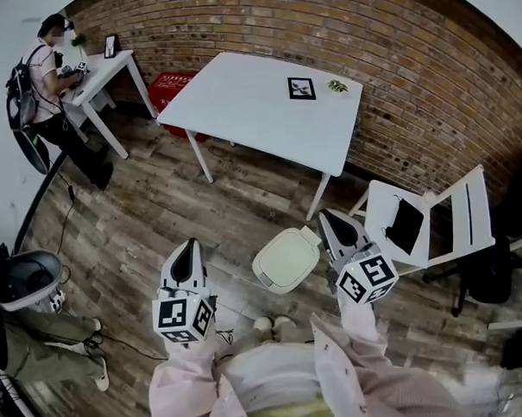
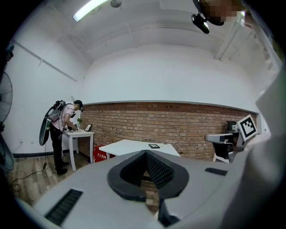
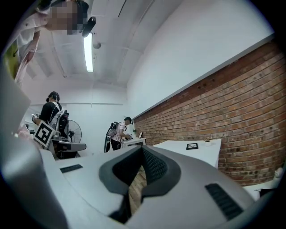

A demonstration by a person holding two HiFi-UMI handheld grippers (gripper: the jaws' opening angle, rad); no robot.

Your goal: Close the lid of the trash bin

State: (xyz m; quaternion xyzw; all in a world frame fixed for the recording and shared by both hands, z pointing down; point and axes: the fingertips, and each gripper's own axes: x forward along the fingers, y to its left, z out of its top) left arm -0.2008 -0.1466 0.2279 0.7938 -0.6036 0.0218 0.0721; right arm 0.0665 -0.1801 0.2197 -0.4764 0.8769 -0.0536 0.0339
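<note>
The trash bin (image 1: 287,260) stands on the wood floor just in front of me, and its cream lid lies flat on top. My left gripper (image 1: 189,244) hangs to the bin's left, apart from it, its jaws together with nothing between them. My right gripper (image 1: 325,215) is just past the bin's right edge, also shut and empty. The left gripper view looks level along its closed jaws (image 2: 145,153) toward the brick wall. The right gripper view shows its closed jaws (image 3: 143,148) the same way. Neither gripper view shows the bin.
A white table (image 1: 265,108) stands beyond the bin by the brick wall. A white folding chair (image 1: 434,222) is close on the right. A fan (image 1: 26,278) and a seated person's legs are at the left. Another person (image 1: 44,83) works at a small table far left, near a red crate (image 1: 171,88).
</note>
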